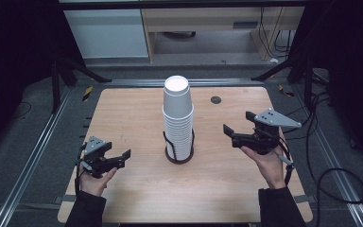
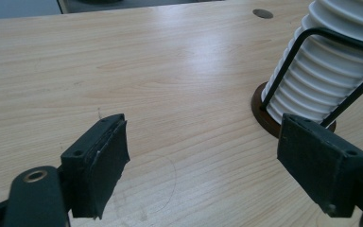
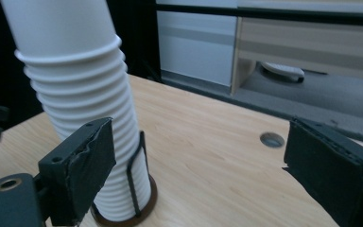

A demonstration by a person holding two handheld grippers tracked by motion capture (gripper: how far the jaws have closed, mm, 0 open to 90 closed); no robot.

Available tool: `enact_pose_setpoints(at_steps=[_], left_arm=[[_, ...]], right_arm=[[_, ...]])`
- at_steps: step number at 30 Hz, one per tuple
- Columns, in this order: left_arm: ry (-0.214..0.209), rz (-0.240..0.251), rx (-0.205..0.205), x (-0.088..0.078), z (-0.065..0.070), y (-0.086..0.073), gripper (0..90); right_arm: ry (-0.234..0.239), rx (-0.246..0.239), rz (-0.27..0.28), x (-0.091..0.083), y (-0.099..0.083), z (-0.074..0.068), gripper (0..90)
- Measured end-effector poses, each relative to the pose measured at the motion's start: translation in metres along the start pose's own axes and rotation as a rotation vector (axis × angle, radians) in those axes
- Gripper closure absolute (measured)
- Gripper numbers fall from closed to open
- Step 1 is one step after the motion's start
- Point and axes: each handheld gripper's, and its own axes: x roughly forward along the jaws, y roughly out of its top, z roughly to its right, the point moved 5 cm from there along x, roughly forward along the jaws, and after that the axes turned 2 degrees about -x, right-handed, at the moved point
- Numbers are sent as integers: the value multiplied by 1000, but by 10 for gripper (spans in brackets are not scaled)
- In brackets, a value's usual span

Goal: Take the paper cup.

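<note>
White cups (image 1: 177, 118) in a wire holder (image 1: 179, 150), table (image 1: 123, 123) centre.
Left gripper (image 1: 123, 158) and right gripper (image 1: 230, 133) flank the stack, both spread and empty; no cup pulled yet, 1st grasp remains.

Cup stack: we saw a tall stack of white paper cups (image 1: 177, 116), plain, its nested rims making fine white ribbing down the lower half.
Holder: we noted a black wire cup holder (image 1: 178, 150) on a dark brown round base.
Table: we found a light wooden table (image 1: 123, 113) with pale tan streaked grain and one small dark grey round hole cover (image 1: 216, 100).
Left gripper (image 1: 117, 160): we saw matt black jaws, a grey plate on top, and a brass-coloured ring at one screw hole.
Right gripper (image 1: 237, 134): we saw black jaws and a grey three-cornered plate.
Sleeves: we saw black cloth.
</note>
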Motion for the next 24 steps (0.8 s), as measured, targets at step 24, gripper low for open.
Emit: enact_pose_setpoints(at_steps=[24], left_arm=[[8,-29,19,7,-1,-5,159]], right_arm=[[164,-70,103,41,76,-67,81]])
